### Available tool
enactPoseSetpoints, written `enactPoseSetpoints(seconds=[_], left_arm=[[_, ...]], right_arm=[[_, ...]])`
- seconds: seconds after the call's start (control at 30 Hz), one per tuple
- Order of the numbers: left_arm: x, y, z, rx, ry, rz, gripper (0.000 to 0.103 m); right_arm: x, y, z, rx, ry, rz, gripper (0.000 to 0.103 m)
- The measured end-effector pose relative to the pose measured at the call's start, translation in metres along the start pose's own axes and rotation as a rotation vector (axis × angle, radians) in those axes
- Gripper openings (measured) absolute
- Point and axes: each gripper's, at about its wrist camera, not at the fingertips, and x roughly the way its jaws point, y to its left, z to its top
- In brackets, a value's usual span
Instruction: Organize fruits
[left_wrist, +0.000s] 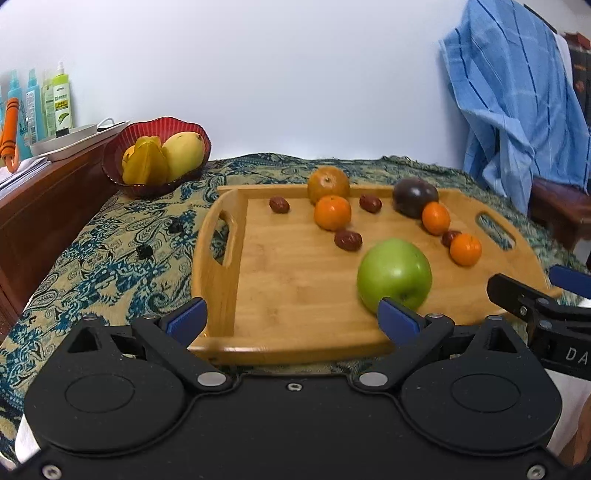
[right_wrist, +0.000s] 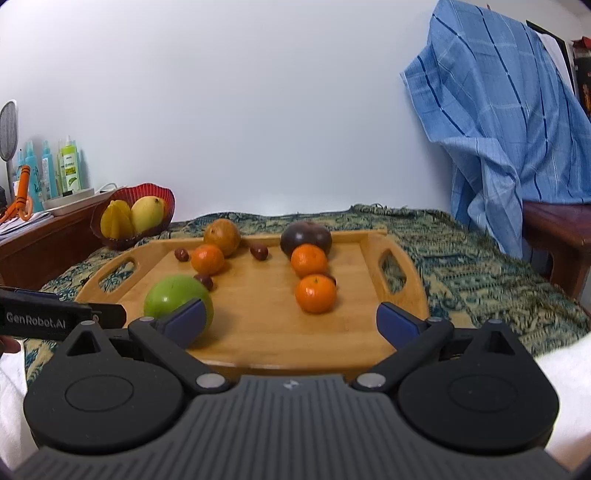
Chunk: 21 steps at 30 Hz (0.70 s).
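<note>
Looking along the left gripper (left_wrist: 291, 319), both blue fingers are spread wide with nothing between them, low in the frame above the near edge of a wooden tray (left_wrist: 295, 295). The right-hand fingertip (left_wrist: 397, 319) overlaps the bottom of a green apple (left_wrist: 394, 275) at centre right; I cannot tell whether they touch. Further up the tray lie three small oranges (left_wrist: 332, 212), four dark red dates (left_wrist: 347, 240), a brownish round fruit (left_wrist: 328, 182) at the far rim, and a dark purple fruit (left_wrist: 413, 195) to its right. A red bowl (left_wrist: 118, 147) in the upper left holds a mango (left_wrist: 183, 149) and a star fruit (left_wrist: 144, 162). Part of the other tool shows at the right edge. A blue cloth (left_wrist: 517, 103) hangs in the upper right.

From the right wrist, the right gripper (right_wrist: 291, 319) is likewise spread open and empty, low over the tray's (right_wrist: 266, 332) near edge. The apple (right_wrist: 173, 297) sits at lower left behind the left-hand fingertip (right_wrist: 186, 319). One orange (right_wrist: 316, 293) lies at centre between the fingers but well beyond them. The bowl (right_wrist: 162, 199) stands at far left on a patterned cloth (right_wrist: 480, 266).
</note>
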Motion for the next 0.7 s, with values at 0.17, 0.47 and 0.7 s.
enactPoseSetpoints(seconds=[0.17, 0.47, 0.7], left_arm=[[-0.002, -0.002, -0.011, -0.015, 0.032, -0.006, 0.099], [0.002, -0.002, -0.020, -0.017, 0.080, -0.001, 0.099], [0.009, -0.002, -0.023, -0.021, 0.123, -0.002, 0.099]], right_arm=[[-0.006, 0.001, -0.008, -0.005, 0.007, -0.014, 0.103], [-0.010, 0.008, -0.018, -0.036, 0.030, -0.029, 0.103], [-0.003, 0.009, -0.023, -0.057, 0.082, -0.056, 0.103]])
